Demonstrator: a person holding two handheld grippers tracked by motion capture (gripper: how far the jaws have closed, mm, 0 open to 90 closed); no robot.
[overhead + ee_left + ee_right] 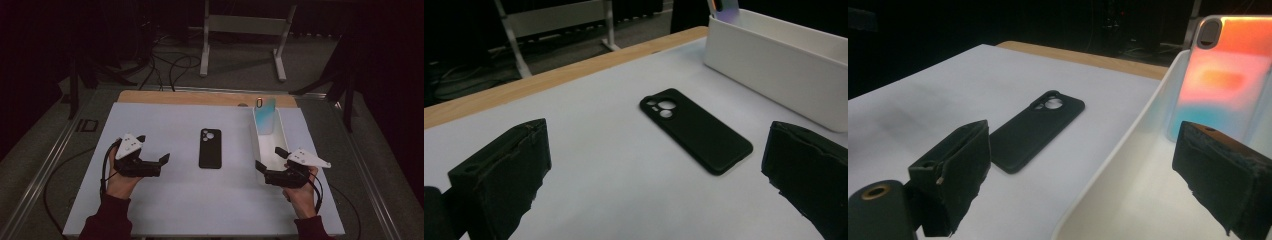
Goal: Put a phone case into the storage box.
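A black phone case [210, 148] lies flat in the middle of the white table, camera cutout toward the far side; it also appears as the black phone case [696, 130] and the black phone case [1037, 129]. An iridescent phone case [264, 116] leans upright in the far end of a white bin [256, 142], glowing orange and blue [1223, 80]. My left gripper [152, 150] rests open left of the black case, nothing between its jaws. My right gripper [270, 159] is open at the bin's near end, one jaw over the bin's rim.
The white bin [774, 65] stands right of centre, its long side running away from me. A wooden strip [200, 98] edges the table's far side. Beyond it stand a white metal frame [245, 30] and loose cables on the floor.
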